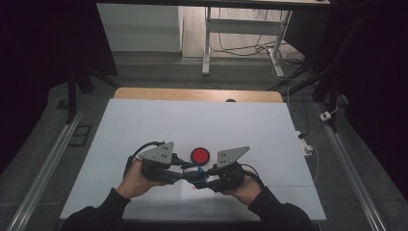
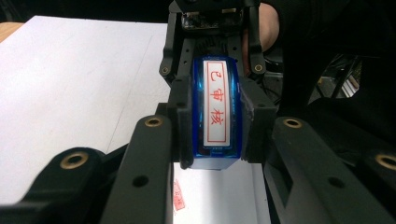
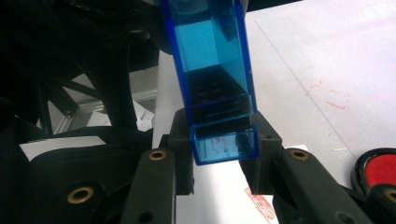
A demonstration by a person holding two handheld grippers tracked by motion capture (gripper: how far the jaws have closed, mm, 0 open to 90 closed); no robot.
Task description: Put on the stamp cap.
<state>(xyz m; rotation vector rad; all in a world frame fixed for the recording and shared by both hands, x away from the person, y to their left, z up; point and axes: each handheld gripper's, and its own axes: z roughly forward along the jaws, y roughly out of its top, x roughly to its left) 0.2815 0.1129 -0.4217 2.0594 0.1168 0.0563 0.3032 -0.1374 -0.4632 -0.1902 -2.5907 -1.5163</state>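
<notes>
Covering wooden table [image 1: 144,93]: white sheet [image 1: 144,130].

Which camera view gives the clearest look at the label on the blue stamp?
The left gripper view: the blue stamp faces it, red characters sharp. The right gripper view shows its translucent casing; the high view shows a blue speck.

A white-covered surface [image 1: 144,125] stands on grey floor [image 1: 159,77]; at twelve o'clock a white-legged desk [image 1: 208,43], with cables [image 1: 250,45] at one o'clock.
</notes>
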